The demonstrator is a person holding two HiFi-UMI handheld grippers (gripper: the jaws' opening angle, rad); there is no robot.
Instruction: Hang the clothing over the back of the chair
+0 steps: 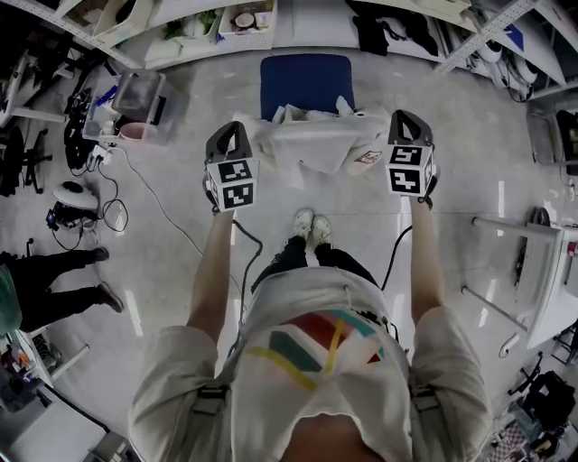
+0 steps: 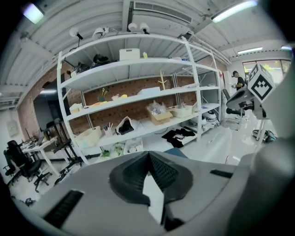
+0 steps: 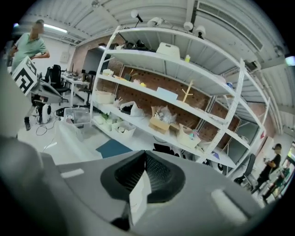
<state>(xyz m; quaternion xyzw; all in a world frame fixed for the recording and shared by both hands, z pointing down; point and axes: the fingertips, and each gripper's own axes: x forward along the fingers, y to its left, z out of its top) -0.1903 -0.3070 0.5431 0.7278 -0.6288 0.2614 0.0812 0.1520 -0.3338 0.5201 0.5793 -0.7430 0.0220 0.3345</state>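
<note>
A white garment (image 1: 312,149) hangs stretched between my two grippers, above a chair with a blue seat (image 1: 305,83) that stands just beyond it. My left gripper (image 1: 231,128) is shut on the garment's left edge; a strip of white cloth (image 2: 153,193) shows between its shut jaws (image 2: 148,156). At the other side my right gripper (image 1: 407,117) is shut on the right edge, with a fold of cloth (image 3: 137,197) pinched in its jaws (image 3: 145,155). Both grippers are at about the same height. The chair's back is hidden behind the garment.
White shelving (image 1: 226,23) with boxes runs along the far wall beyond the chair. A clear storage box (image 1: 140,95) and floor cables (image 1: 113,212) lie at the left, where another person's legs (image 1: 63,280) stand. A white table frame (image 1: 533,271) is at the right.
</note>
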